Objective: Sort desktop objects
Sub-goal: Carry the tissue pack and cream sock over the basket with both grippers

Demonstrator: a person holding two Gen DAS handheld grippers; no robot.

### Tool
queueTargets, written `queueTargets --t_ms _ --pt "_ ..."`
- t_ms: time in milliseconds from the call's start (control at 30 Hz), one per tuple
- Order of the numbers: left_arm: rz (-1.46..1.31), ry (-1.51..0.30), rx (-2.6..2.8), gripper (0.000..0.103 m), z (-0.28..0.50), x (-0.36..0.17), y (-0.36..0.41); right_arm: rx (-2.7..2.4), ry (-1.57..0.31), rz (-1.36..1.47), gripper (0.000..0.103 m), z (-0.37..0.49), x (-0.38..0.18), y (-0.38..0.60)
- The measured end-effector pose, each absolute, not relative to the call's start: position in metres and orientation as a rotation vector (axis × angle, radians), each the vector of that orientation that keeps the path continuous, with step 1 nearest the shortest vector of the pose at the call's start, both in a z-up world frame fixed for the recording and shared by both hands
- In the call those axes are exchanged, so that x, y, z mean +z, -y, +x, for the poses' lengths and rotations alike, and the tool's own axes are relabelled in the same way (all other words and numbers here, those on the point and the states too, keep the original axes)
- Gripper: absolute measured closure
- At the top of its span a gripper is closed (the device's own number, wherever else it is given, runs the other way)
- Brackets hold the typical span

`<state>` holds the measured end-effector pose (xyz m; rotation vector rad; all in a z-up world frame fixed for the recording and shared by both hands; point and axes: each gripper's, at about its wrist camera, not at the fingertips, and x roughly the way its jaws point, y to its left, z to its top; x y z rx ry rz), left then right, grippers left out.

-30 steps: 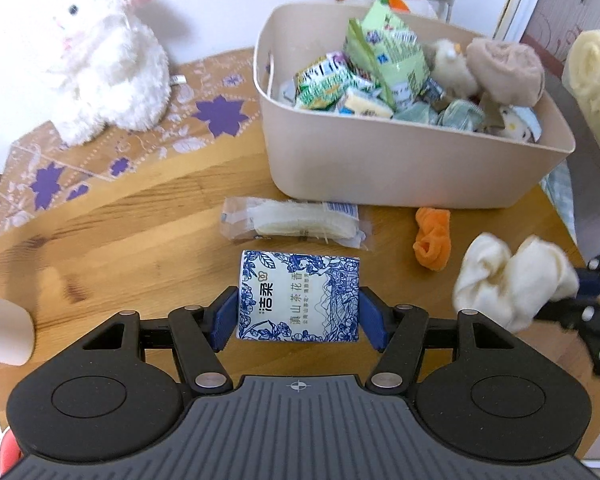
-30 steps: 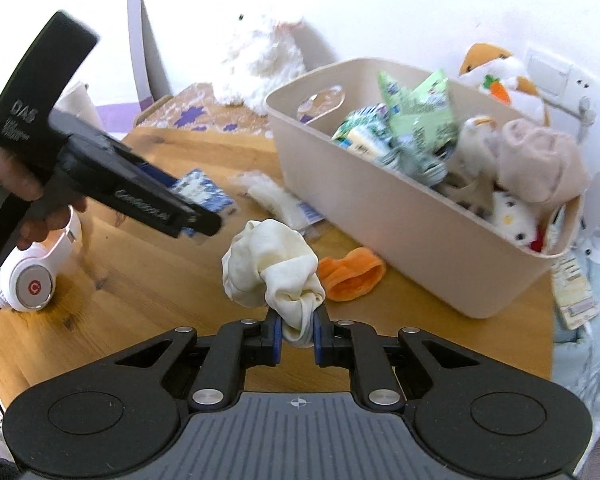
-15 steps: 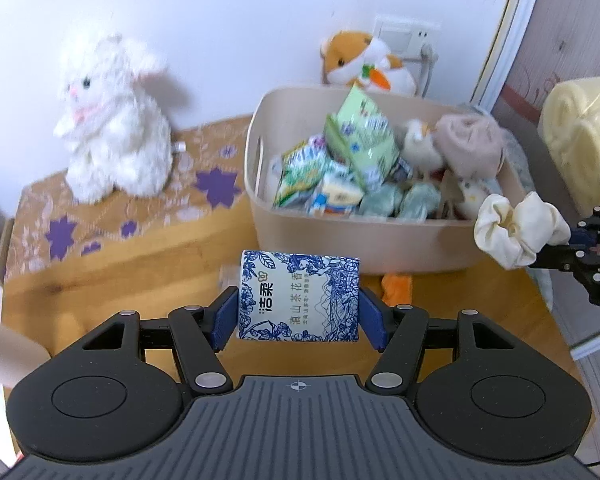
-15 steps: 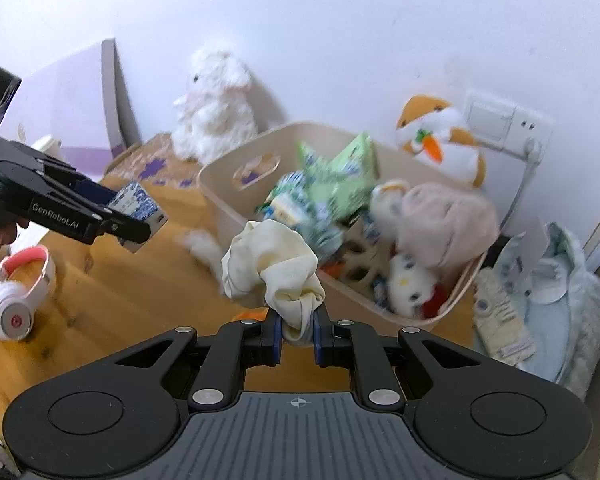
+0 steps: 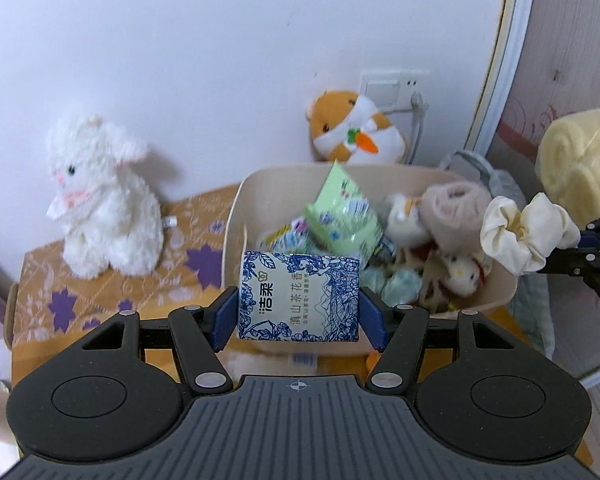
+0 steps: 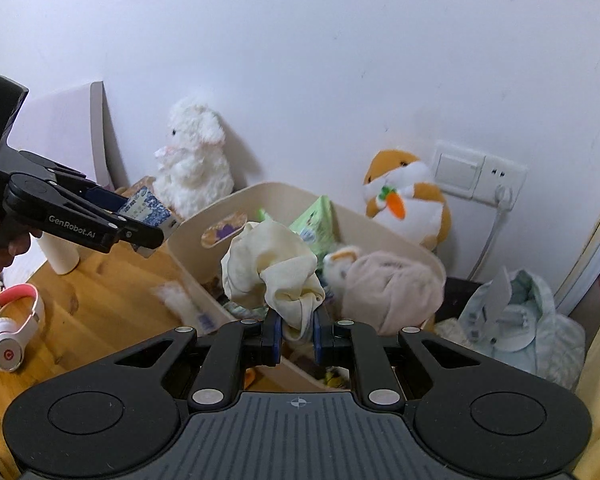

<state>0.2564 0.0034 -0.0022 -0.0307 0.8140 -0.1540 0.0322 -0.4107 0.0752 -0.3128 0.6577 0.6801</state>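
My left gripper is shut on a blue-and-white tissue pack, held in the air in front of the beige bin. From the right wrist view the same left gripper carries the tissue pack left of the bin. My right gripper is shut on a cream fabric scrunchie, raised over the bin's near side. In the left wrist view the scrunchie hangs at the bin's right end. The bin holds snack packets, a rolled towel and small plush toys.
A white plush rabbit sits on a patterned box left of the bin. An orange plush hamster leans on the wall by a socket. White and pink headphones lie on the wooden table. A pale jacket lies at right.
Both grippers have risen from the table with their loads. The tissue pack and the scrunchie now stand level with the bin's top, and the bin looks farther below.
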Motion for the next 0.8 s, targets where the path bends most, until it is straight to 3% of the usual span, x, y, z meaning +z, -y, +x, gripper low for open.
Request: queueTargets --t_ms 367,800 --pt "-0.003 -0.777 -0.158 0.039 0.296 0.010 0.021 0.661 -0.601 -0.318 0.089 0.067 0.088 0.413" --pt "-0.002 -0.873 -0.121 0.039 0.346 -0.028 0.042 0.668 -0.637 -0.327 0.089 0.117 0.061 0.387"
